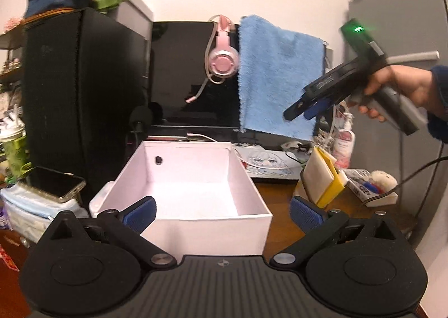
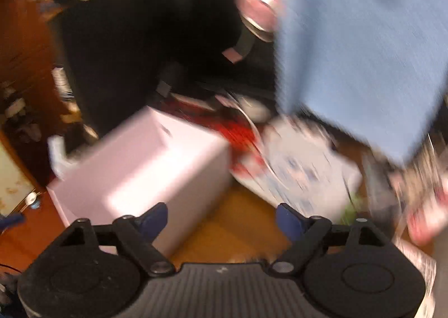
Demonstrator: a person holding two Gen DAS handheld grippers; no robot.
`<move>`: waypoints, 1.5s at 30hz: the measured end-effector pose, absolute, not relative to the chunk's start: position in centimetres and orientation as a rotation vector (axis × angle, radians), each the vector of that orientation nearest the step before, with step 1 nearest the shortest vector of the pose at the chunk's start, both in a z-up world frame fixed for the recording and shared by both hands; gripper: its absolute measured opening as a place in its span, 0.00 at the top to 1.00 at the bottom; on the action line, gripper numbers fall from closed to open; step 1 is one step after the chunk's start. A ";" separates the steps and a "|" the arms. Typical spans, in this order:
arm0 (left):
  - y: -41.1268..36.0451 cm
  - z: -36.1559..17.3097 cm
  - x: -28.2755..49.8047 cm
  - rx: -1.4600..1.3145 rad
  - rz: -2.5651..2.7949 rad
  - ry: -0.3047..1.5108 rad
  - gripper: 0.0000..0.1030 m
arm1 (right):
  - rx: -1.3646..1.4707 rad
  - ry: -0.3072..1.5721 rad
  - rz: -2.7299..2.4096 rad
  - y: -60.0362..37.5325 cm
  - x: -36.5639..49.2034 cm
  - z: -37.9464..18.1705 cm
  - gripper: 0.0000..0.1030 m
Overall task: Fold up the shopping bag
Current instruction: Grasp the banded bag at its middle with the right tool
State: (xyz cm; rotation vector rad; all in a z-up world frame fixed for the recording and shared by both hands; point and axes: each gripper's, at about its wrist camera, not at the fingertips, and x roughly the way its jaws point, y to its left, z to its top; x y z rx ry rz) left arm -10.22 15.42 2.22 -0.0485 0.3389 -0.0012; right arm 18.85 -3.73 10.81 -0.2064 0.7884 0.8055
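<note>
Both grippers stand open and hold nothing. What looks like the folded shopping bag leans near the desk's right edge, beside the white box. I should lower slowly and pinch one edge squarely.

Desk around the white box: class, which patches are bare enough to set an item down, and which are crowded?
Free: the floor of the white box, and the brown wood between that box and the yellow folded item. Crowded: left of the box, with the phone on a stack, and the far right clutter.
</note>
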 end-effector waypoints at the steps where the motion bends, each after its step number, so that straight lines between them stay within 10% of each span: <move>1: 15.5 2.0 -10.4 -0.049 0.005 0.336 0.00 | -0.234 0.792 0.801 -2.6 19.2 10.7 0.24; 13: 15.6 1.1 -9.1 -0.014 -0.009 0.360 0.00 | -0.216 0.879 0.603 -6.7 25.9 3.3 0.23; 27: 13.5 0.8 -8.5 0.025 -0.046 0.400 0.00 | -0.744 0.369 1.022 -7.3 9.6 -1.9 0.10; 45: 13.6 0.2 -7.5 0.014 -0.098 0.432 0.00 | -1.224 0.778 1.333 1.7 16.8 -6.9 0.02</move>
